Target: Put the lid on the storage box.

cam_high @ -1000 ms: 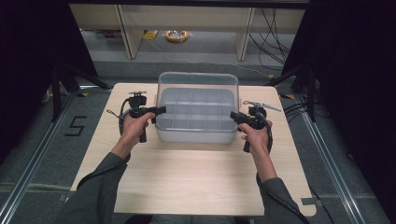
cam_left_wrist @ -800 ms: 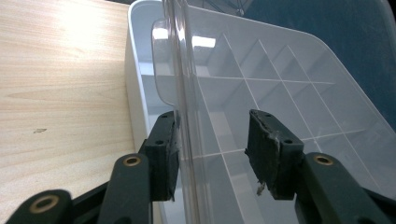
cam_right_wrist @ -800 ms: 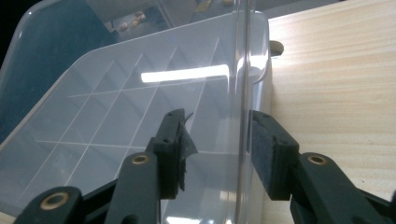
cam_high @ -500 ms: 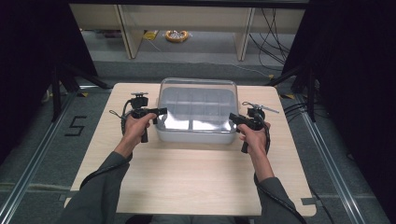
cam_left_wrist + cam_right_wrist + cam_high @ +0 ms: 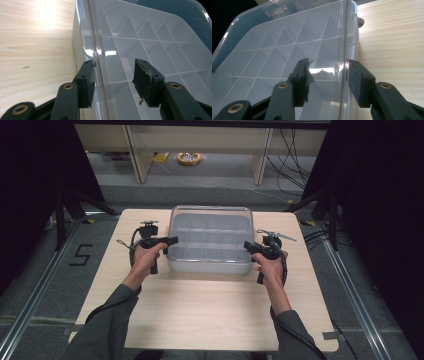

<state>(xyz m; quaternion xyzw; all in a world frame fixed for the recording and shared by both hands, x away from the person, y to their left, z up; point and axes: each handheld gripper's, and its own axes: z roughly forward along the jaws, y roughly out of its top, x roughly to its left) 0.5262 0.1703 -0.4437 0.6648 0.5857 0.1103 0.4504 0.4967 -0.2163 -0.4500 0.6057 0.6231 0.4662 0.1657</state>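
here i am at the wooden table (image 5: 200, 310), a gripper in each hand, and the clear plastic box (image 5: 210, 240) with its grid of compartments sits toward the far middle of the tabletop, between my two hands. my left gripper (image 5: 167, 240) is at the box's left side and my right gripper (image 5: 249, 246) at its right side, both pointing inward at the rim.

in the left gripper view, my left gripper (image 5: 113, 77) straddles the box's (image 5: 150, 37) side edge: one pad lies right against the outside of the rim, the other stands over the clear top with a gap, so nothing is squeezed. its jaws have just been opening, with the rim between them.

in the right gripper view, my right gripper (image 5: 328, 80) does the same on the other side. the rim of the box (image 5: 277, 50) runs between the pads; the outer pad stands just beside it, the inner pad, its lining frayed, hangs apart over the clear top. these jaws have just been opening too, and they pinch nothing.

the box rests flat on the table, and my left sleeve (image 5: 100, 330) and right sleeve (image 5: 295, 335) come in from the near edge.
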